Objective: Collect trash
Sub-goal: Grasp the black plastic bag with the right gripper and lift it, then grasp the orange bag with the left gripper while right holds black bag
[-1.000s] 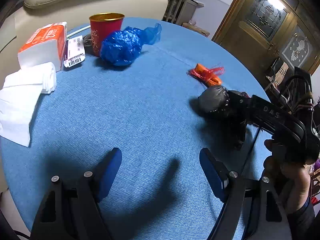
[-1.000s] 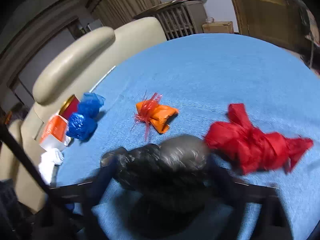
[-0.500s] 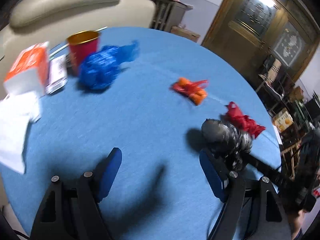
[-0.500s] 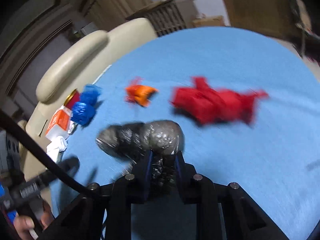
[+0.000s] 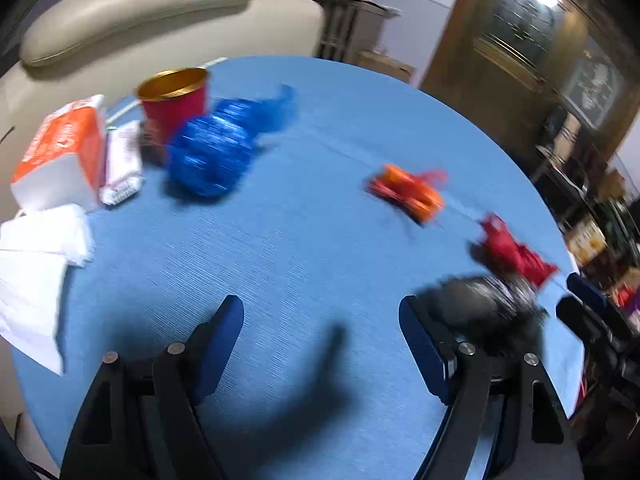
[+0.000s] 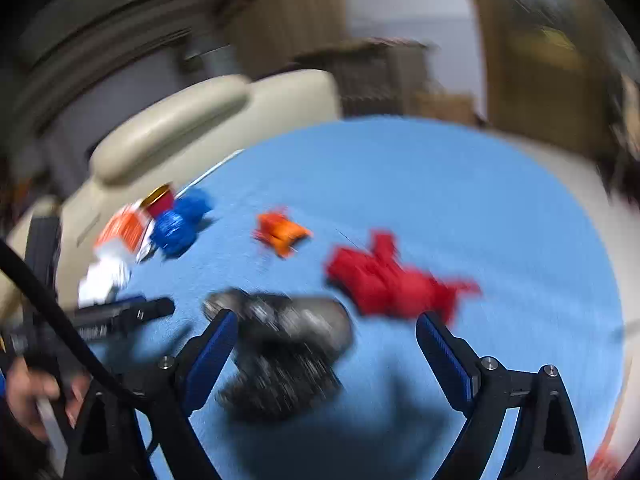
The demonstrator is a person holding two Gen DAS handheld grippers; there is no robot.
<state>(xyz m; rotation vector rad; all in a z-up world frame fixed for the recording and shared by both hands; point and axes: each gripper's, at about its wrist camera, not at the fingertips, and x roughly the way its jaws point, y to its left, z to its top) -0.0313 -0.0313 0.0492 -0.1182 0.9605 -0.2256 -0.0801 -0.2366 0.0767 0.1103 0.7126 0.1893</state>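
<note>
Since half a second ago the right hand-held gripper (image 6: 324,344) has let go of the black bag (image 6: 284,356): its jaws have just been opening and now stand wide apart, the bag loose between them, close to the left finger. The left hand-held gripper (image 5: 320,344) is apart over bare desk (image 5: 304,248), holding nothing. Taking the black bag as landmark, the red bag (image 6: 392,280) lies just beyond it, the orange bag (image 6: 280,232) farther off, and the blue bag (image 5: 216,148) farthest, beside the red cup (image 5: 174,100).
</note>
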